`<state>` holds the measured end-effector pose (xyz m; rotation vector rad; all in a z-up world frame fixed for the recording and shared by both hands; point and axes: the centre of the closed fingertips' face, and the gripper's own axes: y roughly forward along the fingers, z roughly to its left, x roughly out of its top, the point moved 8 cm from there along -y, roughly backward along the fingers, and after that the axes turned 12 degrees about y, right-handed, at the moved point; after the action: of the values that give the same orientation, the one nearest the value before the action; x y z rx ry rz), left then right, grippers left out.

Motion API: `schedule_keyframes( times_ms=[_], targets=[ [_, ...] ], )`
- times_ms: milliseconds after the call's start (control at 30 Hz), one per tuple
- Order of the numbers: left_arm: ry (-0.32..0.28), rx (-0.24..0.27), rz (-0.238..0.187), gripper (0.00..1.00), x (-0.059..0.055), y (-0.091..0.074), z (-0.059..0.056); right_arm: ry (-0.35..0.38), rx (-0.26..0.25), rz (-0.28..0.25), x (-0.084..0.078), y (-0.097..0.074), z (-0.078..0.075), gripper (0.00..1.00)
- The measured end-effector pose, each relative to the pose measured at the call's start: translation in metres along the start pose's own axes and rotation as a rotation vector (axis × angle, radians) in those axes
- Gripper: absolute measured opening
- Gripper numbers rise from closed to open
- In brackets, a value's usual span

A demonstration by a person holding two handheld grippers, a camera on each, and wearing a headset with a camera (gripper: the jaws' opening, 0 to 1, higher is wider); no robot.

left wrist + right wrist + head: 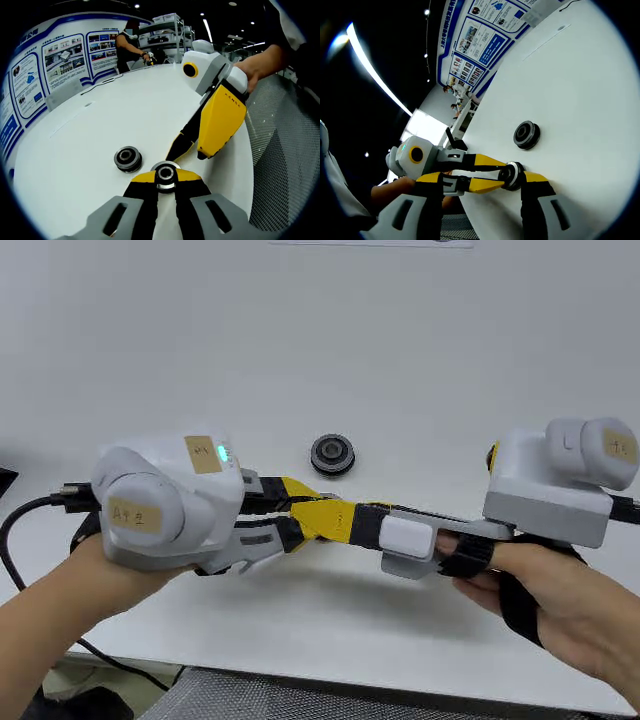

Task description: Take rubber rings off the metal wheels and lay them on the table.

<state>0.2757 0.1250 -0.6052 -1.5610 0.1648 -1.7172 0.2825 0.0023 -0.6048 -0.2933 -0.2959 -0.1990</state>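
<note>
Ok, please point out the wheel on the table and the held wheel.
Table wheel point(332, 454): head view, on its dark hub.
Held wheel point(165, 176): left gripper view, on its hub.

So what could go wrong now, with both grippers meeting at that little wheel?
The left gripper pinches the wheel just by its edges; a tug from the right gripper might pop it loose, and it could roll off the table. Also, the two grippers crowd close together there, so they may knock each other instead of getting a clean hold.
</note>
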Motion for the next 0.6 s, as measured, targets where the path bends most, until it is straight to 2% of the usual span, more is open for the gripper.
schedule_keyframes(
  times_ms=[167,300,467,600],
  targets=[
    [0.003,0.000,0.004,0.11,0.0002,-0.0001,0.0002,-0.004,-0.006,-0.010,-0.0003,-0.0013,0.0002,0.62],
    [-0.001,0.000,0.003,0.11,-0.0004,-0.0002,0.0008,0.015,0.003,-0.011,0.0011,-0.0019,-0.0021,0.55],
    [0.002,-0.005,0.004,0.11,-0.0006,-0.0003,0.0016,-0.012,-0.020,-0.010,0.0008,0.0024,-0.0025,0.58],
    [-0.001,-0.004,0.002,0.11,-0.0010,-0.0004,0.0016,0.003,-0.007,-0.019,0.0023,0.0038,-0.0030,0.59]
  ],
)
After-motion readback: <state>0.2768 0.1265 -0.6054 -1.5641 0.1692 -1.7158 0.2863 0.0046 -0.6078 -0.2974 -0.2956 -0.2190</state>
